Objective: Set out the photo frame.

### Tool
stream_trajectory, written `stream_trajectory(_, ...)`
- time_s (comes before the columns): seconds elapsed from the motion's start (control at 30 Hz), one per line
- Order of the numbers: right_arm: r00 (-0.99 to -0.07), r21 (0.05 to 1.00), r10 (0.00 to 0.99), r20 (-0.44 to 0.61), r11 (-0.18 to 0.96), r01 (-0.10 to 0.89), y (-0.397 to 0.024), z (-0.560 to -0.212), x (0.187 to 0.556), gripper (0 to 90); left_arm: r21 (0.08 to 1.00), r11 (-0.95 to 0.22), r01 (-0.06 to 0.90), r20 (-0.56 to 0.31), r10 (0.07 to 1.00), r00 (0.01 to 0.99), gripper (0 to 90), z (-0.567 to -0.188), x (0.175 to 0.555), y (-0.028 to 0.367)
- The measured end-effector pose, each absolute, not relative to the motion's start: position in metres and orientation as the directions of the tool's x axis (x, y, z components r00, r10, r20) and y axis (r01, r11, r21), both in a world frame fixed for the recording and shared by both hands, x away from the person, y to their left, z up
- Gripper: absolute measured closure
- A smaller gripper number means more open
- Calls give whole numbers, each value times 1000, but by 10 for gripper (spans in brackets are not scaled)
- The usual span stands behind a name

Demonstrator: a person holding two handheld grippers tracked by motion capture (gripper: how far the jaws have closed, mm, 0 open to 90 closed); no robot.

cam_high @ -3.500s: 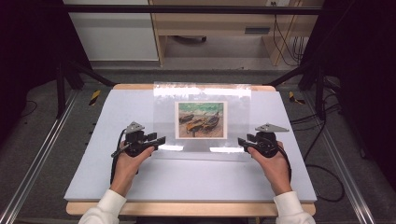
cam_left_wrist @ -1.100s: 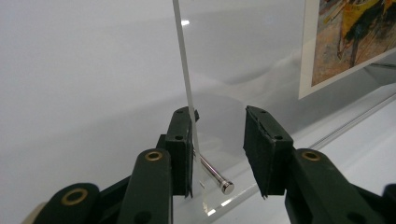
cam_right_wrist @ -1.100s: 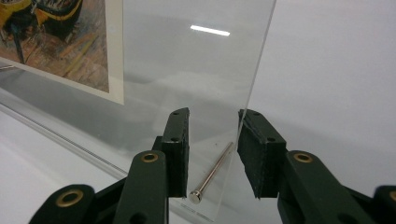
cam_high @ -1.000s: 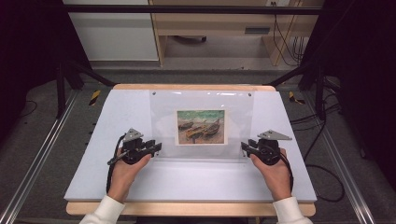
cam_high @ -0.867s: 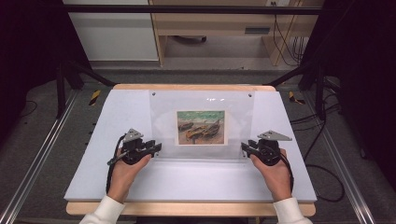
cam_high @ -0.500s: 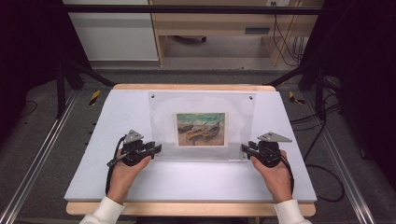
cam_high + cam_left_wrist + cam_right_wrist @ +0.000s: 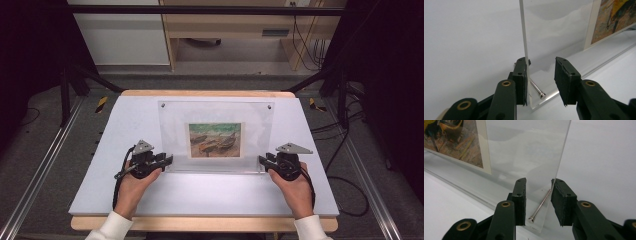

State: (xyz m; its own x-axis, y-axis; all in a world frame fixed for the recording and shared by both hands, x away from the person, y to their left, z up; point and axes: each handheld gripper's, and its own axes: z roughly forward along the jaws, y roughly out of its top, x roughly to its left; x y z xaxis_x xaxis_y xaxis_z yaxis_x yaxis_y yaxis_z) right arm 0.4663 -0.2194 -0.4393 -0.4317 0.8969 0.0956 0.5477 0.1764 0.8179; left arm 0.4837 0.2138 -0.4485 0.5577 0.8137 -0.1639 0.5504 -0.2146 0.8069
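From above, a clear acrylic picture frame (image 7: 216, 136) stands on the white bench (image 7: 200, 192), near its centre, with a print of beached boats (image 7: 215, 140) sandwiched in its middle. The left hand-held gripper (image 7: 166, 161) meets the frame's lower corner at about eight o'clock from the print, and the right hand-held gripper (image 7: 262, 161) meets the opposite lower corner at about four o'clock. Two small fasteners show near the frame's top corners.

The high view cannot show how the jaws sit; the gripper views do. In the left gripper view, the left hand-held gripper (image 7: 540, 80) straddles the frame's edge: one jaw lies against the panel, while the other stands off, with a metal stand pin (image 7: 536, 88) between them. In the right gripper view, the right hand-held gripper (image 7: 537, 200) likewise brackets the corner, its far jaw touching the panel's edge, the near jaw with a small gap, and a slim pin (image 7: 540, 206) slanting between. Neither pair visibly clamps both faces, so whether the frame is gripped cannot be told.
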Motion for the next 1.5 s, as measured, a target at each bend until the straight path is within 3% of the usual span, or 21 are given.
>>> stream_trajectory(1.5,-441,808,893,87,195,556,-219,-445,455,655,801,-245,546,-135,815,564,617,-453,474,211)
